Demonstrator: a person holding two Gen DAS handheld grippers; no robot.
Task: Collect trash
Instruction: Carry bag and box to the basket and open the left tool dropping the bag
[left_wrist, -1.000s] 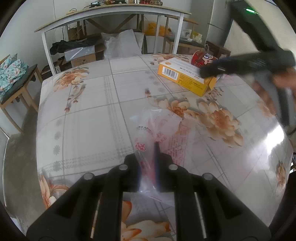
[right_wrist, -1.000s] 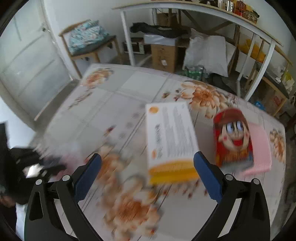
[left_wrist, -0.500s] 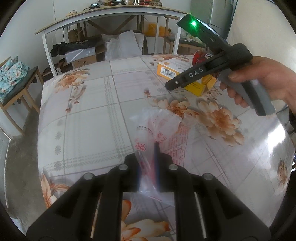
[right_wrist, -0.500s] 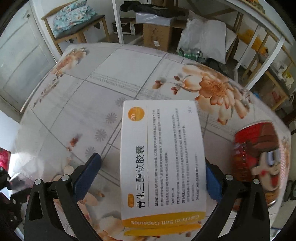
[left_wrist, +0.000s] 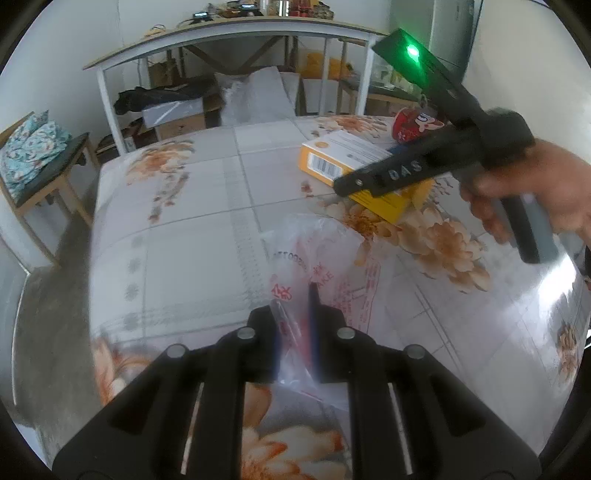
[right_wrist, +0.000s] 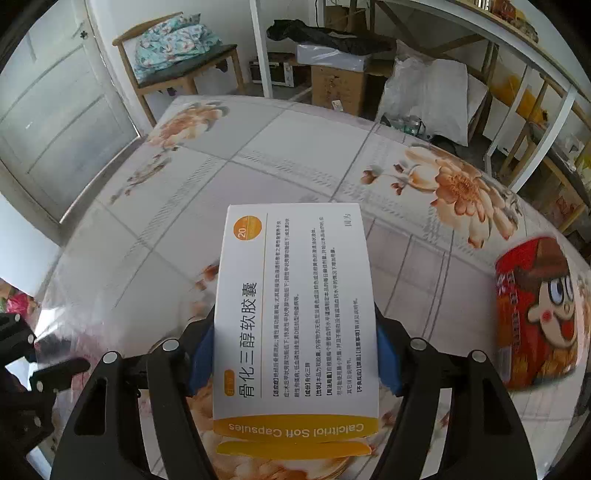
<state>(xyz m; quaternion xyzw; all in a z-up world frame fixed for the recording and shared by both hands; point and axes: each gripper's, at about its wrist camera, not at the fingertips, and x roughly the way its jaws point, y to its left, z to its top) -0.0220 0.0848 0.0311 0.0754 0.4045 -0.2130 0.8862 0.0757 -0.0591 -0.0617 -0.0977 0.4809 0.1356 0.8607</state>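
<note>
A white and orange capsule box (right_wrist: 295, 295) lies on the flowered table (right_wrist: 258, 147). My right gripper (right_wrist: 295, 354) straddles the box; its jaws are closing and the blue pads (right_wrist: 201, 354) sit against the box's long sides. From the left wrist view the box (left_wrist: 347, 155) lies under that gripper (left_wrist: 354, 184), with a hand on its handle. My left gripper (left_wrist: 295, 314) is shut on a clear plastic bag with red print (left_wrist: 317, 251), which spreads on the table ahead of it.
A red can with a cartoon face (right_wrist: 535, 314) lies on its side to the right of the box. Beyond the table's far edge stand a wooden chair with a cushion (right_wrist: 177, 48), a white-framed shelf (left_wrist: 229, 33), cardboard boxes and a white sack (right_wrist: 428, 92).
The right gripper came down over the box and its jaws went from wide apart to against the box's sides. The left gripper kept still with the bag.
</note>
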